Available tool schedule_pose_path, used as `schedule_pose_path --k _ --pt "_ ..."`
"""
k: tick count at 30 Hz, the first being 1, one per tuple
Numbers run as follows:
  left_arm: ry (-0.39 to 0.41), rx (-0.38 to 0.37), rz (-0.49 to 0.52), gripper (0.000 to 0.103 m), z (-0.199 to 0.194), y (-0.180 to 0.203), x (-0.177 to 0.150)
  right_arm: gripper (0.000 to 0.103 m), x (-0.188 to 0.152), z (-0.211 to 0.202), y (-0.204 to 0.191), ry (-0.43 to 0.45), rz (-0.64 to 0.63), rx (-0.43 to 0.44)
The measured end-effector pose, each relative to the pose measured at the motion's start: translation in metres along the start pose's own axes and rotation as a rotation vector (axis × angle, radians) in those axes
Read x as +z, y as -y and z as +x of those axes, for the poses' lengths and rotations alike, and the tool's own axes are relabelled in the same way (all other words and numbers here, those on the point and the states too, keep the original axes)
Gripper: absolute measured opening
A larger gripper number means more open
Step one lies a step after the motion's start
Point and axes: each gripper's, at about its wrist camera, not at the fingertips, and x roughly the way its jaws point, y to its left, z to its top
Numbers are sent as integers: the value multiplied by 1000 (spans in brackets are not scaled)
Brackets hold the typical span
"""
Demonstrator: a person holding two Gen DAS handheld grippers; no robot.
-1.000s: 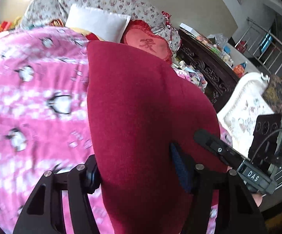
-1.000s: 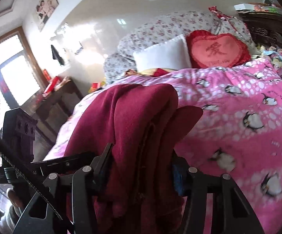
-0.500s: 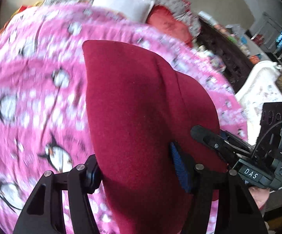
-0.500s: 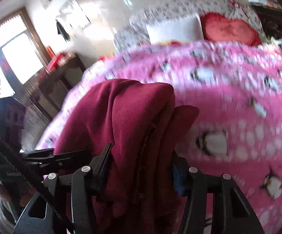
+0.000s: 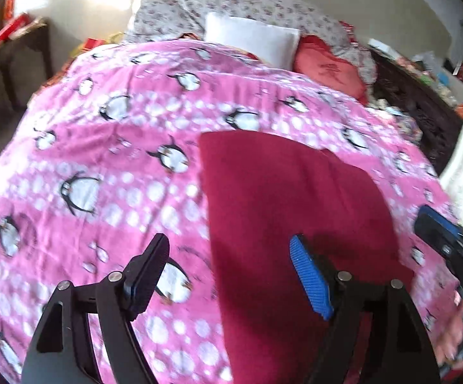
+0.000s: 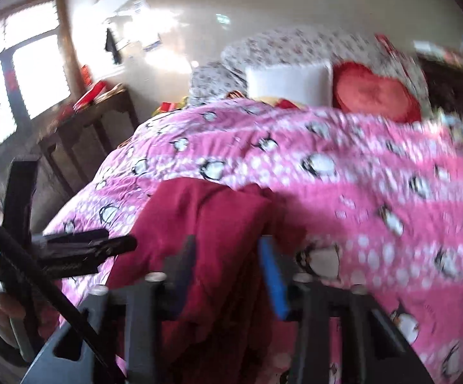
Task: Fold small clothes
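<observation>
Left wrist view: the red cloth point(image 5: 289, 211) lies flat on the pink penguin quilt point(image 5: 103, 147), occupying the centre and lower right of the frame, its far edge straight across the middle. The left gripper point(image 5: 231, 275) has its fingers spread wide and grips nothing; the black left finger point(image 5: 145, 275) sits over bare quilt at lower left, clear of the cloth, while the blue-padded right finger point(image 5: 309, 276) stands over the cloth near its right half. Right wrist view, blurred: the right gripper point(image 6: 228, 275) has its fingers narrow, with a bunched fold of the cloth point(image 6: 212, 224) rising between them at lower centre; firm contact cannot be confirmed through the blur. A white pillow point(image 5: 250, 36) and red cushion point(image 5: 327, 67) lie at the upper right.
</observation>
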Motion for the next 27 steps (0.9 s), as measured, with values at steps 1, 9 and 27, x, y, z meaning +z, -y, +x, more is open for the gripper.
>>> schedule_pose_path --k 1,9,27 --pt "-1 16 1 77 4 1 3 32 0 1 -5 0 -28 2" --pt "12 126 66 81 30 20 5 28 -19 37 -7 -134 -114 -69" --pt "68 209 108 84 31 34 -7 32 -37 16 -30 -153 -165 -54"
